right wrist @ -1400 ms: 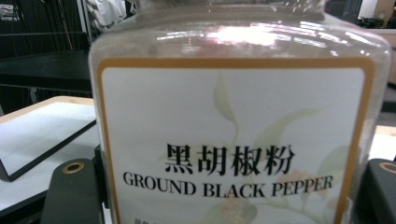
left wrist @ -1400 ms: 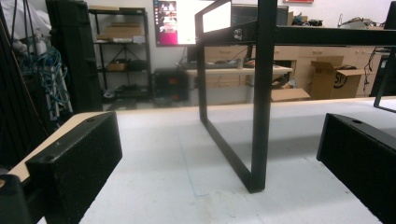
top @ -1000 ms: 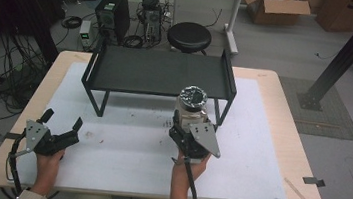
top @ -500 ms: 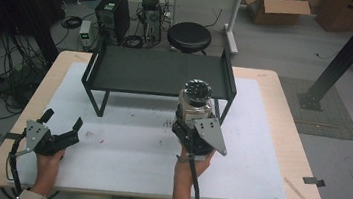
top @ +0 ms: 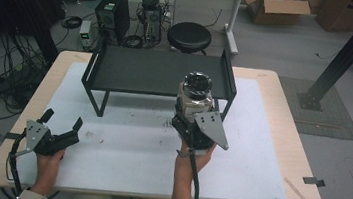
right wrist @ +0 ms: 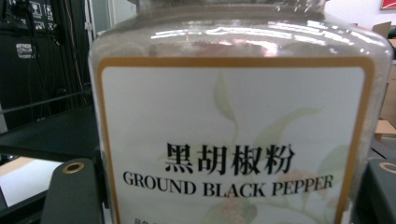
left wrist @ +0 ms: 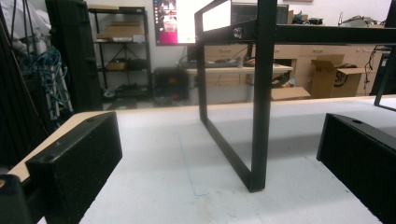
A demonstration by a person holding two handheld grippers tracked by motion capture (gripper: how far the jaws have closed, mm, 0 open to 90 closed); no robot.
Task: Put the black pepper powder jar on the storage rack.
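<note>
A jar of ground black pepper with a white label and a dark lid is held upright in my right gripper, above the white mat and just in front of the black shelf rack. Up close in the right gripper view the jar sits between the two jaws, which are shut on its sides. My left gripper rests low at the mat's near left corner, jaws open and nothing between them. In the left gripper view the rack's left leg frame stands ahead on the mat.
A white mat covers most of the wooden table. The black rack stands at the back, its top surface bare. Beyond the table are a round black stool, a computer tower and cables on the floor.
My right gripper has risen with the pepper jar, which now sits higher against the rack's front edge. The left gripper has stayed where it was.
</note>
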